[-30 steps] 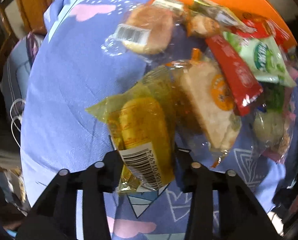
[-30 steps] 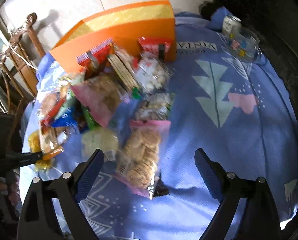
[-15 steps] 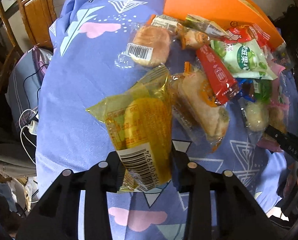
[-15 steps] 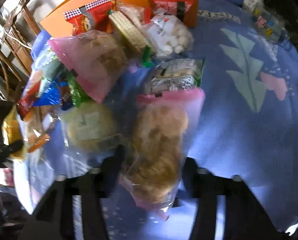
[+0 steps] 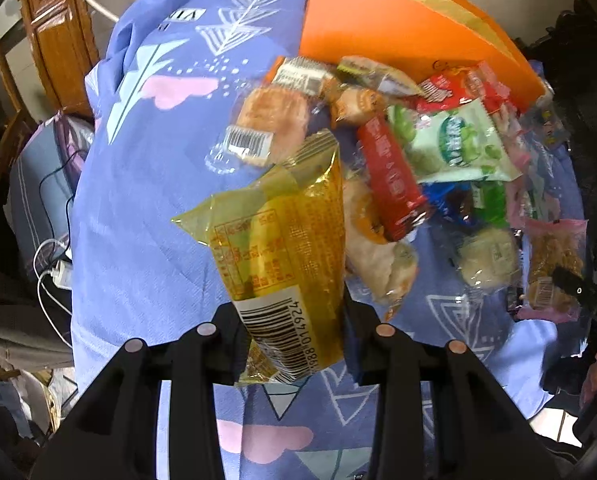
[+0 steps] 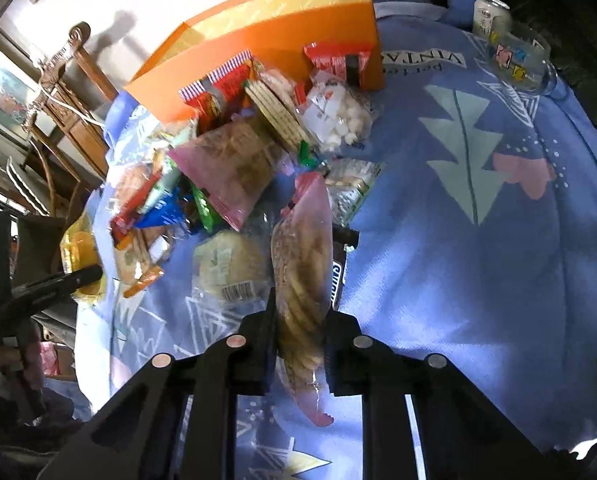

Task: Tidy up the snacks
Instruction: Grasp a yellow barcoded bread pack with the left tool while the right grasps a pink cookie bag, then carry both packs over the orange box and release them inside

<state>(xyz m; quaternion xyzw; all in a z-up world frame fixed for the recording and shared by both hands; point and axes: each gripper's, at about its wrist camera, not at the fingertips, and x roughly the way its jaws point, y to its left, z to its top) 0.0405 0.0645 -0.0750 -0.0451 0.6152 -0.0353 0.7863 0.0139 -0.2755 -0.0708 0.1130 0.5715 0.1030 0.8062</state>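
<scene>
Left gripper (image 5: pixel 294 332) clamps yellow packet (image 5: pixel 286 248) by its barcode end, clear of the table (image 5: pixel 138 208); right gripper (image 6: pixel 298 344), jaws just closed, pinches pink cracker bag (image 6: pixel 302 264); orange box (image 6: pixel 266 40) waits at 12 o'clock.

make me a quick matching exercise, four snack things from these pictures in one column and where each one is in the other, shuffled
Things:
1. yellow snack packet
2. pink cracker bag
3. orange box
4. drink can

Places:
A. far edge of the blue cloth, beside a glass dish
B. gripped in the left claw
C. standing behind the snack pile
D. gripped in the right claw

Pairs: 1-B, 2-D, 3-C, 4-A
</scene>
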